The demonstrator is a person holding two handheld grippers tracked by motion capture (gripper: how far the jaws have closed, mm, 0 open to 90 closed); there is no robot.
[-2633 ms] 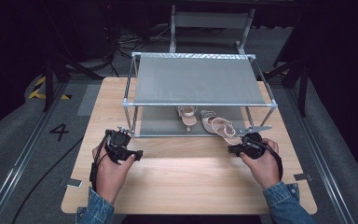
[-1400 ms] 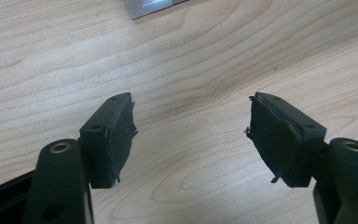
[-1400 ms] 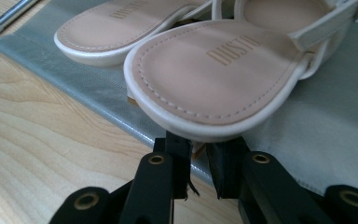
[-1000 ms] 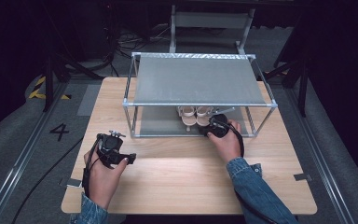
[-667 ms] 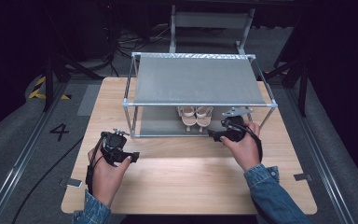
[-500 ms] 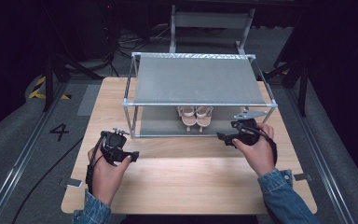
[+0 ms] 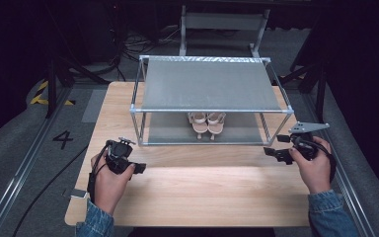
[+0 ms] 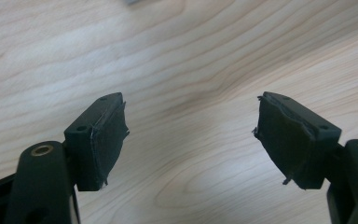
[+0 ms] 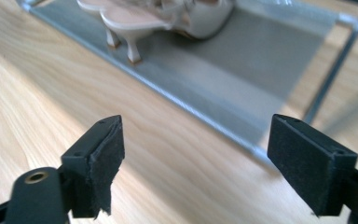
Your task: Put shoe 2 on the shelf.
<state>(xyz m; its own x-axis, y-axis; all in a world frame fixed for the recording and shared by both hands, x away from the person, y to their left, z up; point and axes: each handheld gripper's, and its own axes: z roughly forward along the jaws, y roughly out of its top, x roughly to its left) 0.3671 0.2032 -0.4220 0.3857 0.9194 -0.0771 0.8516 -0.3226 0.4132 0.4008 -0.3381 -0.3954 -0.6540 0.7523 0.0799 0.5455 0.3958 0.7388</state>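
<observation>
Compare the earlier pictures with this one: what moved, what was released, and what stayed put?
The shoes, first apart and askew, now stand paired on the lower shelf. The right hand-held gripper let go, its jaws just opening, and drew back right. The left hand-held gripper stayed, opening slightly; the rack is unmoved.

Pale wood-grain table [image 7: 202, 192], smooth and matt with a soft sheen, under a rack [image 7: 212, 111] of bright silver metal tubing with shelves of grey woven-looking cloth, matt and finely textured. On the lower shelf, a pair of heeled sandals [image 7: 207, 123] in pale pink, smooth and faintly glossy, of leather-like look. Matt black hard plastic on the left gripper [image 8: 189, 135] and right gripper [image 9: 196, 154], jaw faces lined with dull black foam-like pads [image 8: 109, 140], rough and frayed at the edges, brass-coloured metal rivets at the joints.
</observation>
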